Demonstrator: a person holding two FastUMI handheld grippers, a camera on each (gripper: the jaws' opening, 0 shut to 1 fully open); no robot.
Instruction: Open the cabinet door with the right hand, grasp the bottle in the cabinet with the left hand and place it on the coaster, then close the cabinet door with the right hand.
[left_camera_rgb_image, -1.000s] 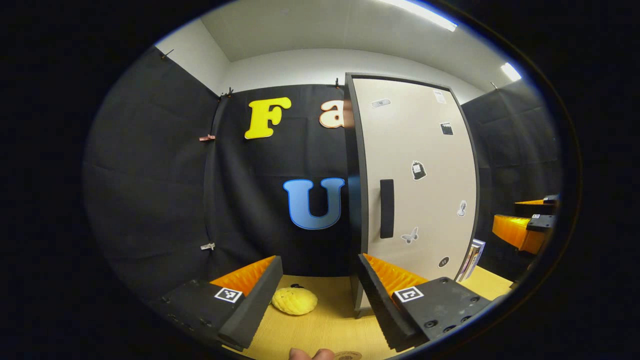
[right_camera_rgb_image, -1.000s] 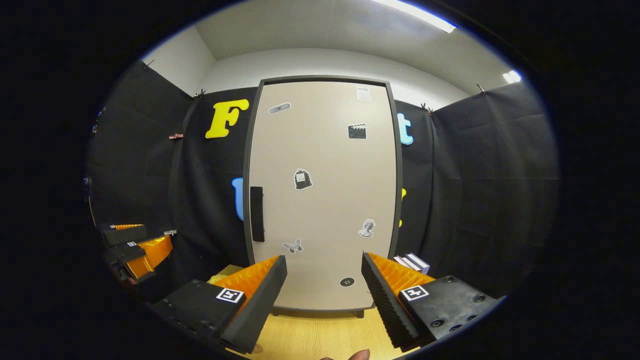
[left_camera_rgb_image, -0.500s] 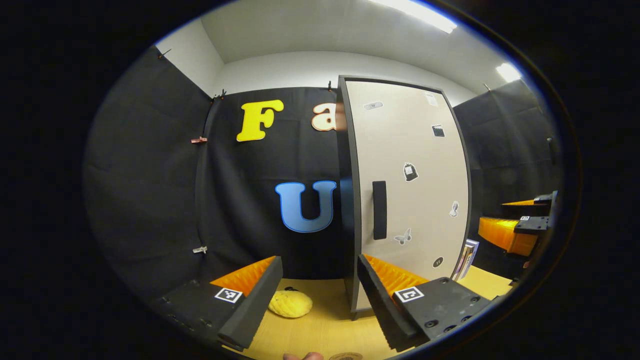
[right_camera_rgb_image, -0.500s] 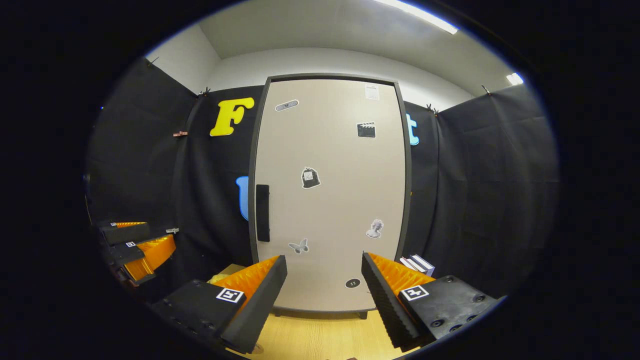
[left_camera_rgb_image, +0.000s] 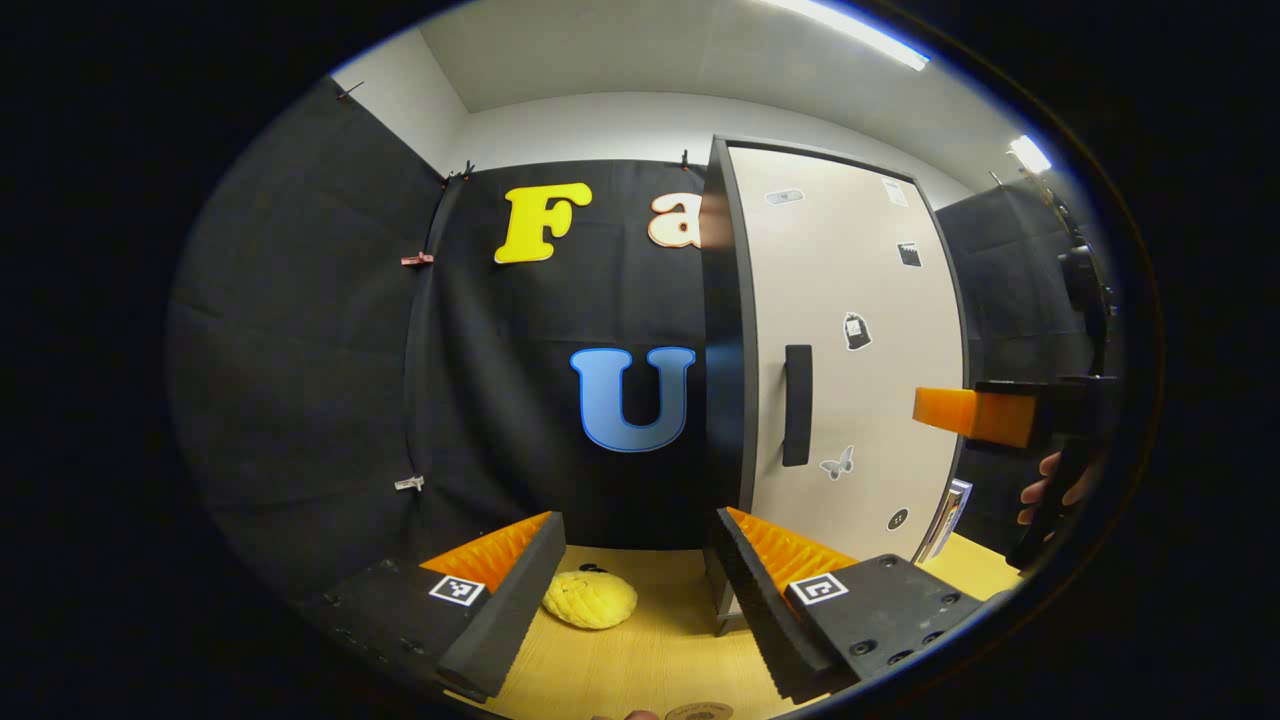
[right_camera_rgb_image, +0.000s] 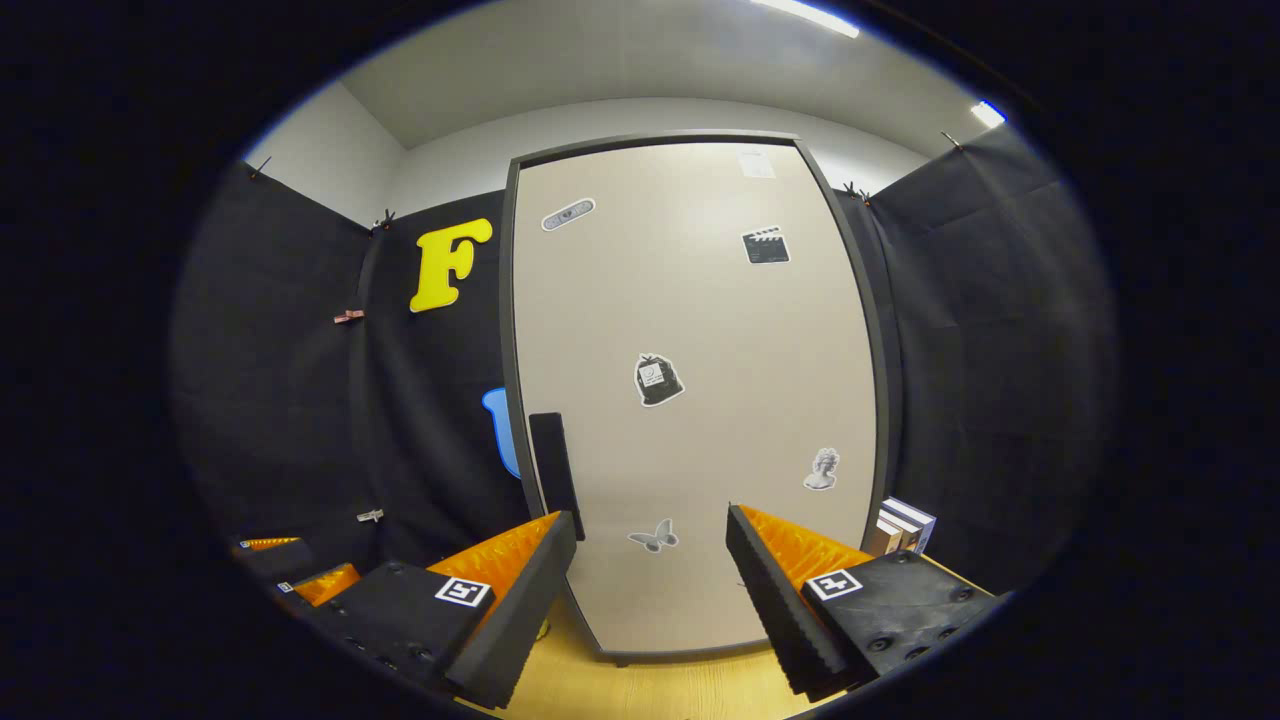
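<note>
The tall cabinet stands with its beige door (right_camera_rgb_image: 700, 330) shut, so its inside is hidden. A black vertical handle (right_camera_rgb_image: 555, 470) runs along the door's left edge. My right gripper (right_camera_rgb_image: 650, 590) is open, close in front of the door, a little right of and below the handle. In the left gripper view the right gripper (left_camera_rgb_image: 975, 415) hangs at handle (left_camera_rgb_image: 797, 405) height, held by a hand (left_camera_rgb_image: 1050, 490). My left gripper (left_camera_rgb_image: 635, 600) is open over the wooden table, left of the cabinet. A round coaster (left_camera_rgb_image: 697, 711) peeks in at the bottom edge.
A yellow knitted lump (left_camera_rgb_image: 590, 600) lies on the wooden table (left_camera_rgb_image: 650, 660) left of the cabinet's foot. Some books (right_camera_rgb_image: 900, 525) lean at the cabinet's right side. Black cloth walls close in the booth. The left gripper (right_camera_rgb_image: 300, 585) shows low at the left.
My right gripper has moved closer to the door and toward the handle; from the left it now appears higher and nearer the door. The left gripper has shifted only slightly.
</note>
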